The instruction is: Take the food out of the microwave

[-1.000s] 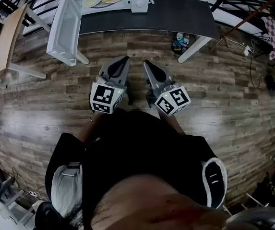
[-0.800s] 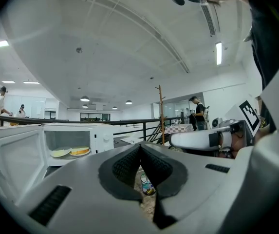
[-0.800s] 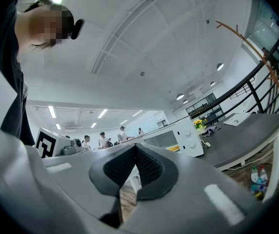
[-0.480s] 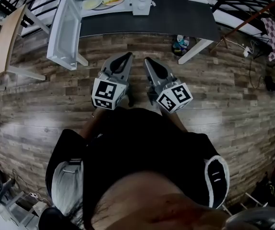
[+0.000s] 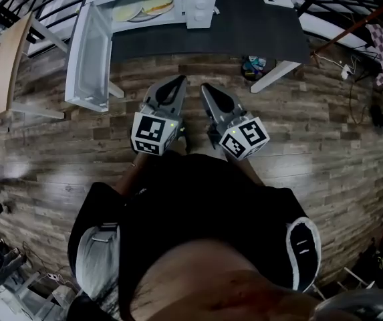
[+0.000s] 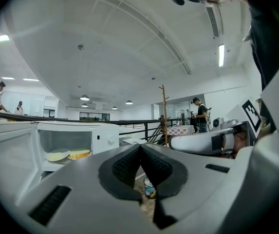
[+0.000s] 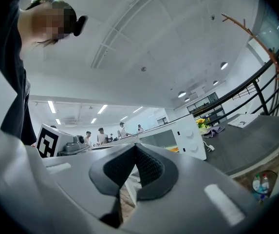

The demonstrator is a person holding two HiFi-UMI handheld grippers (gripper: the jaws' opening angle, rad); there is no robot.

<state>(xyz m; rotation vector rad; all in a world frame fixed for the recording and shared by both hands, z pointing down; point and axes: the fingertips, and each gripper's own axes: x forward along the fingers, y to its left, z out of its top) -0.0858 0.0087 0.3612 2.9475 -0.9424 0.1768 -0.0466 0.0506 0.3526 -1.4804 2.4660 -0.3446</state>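
Nearer the open microwave (image 5: 201,5) now, the left gripper (image 5: 176,80) and right gripper (image 5: 206,87) sit mid-frame, jaws together, empty. Food (image 5: 144,7) lies inside it, upper left, well above them. It stands on a dark bench (image 5: 258,25) over wooden floor (image 5: 325,132).

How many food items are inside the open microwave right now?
2. A pale round food item lies at the left of the microwave cavity; a yellow-orange food item sits beside it on the right. Anything further back may be hidden.
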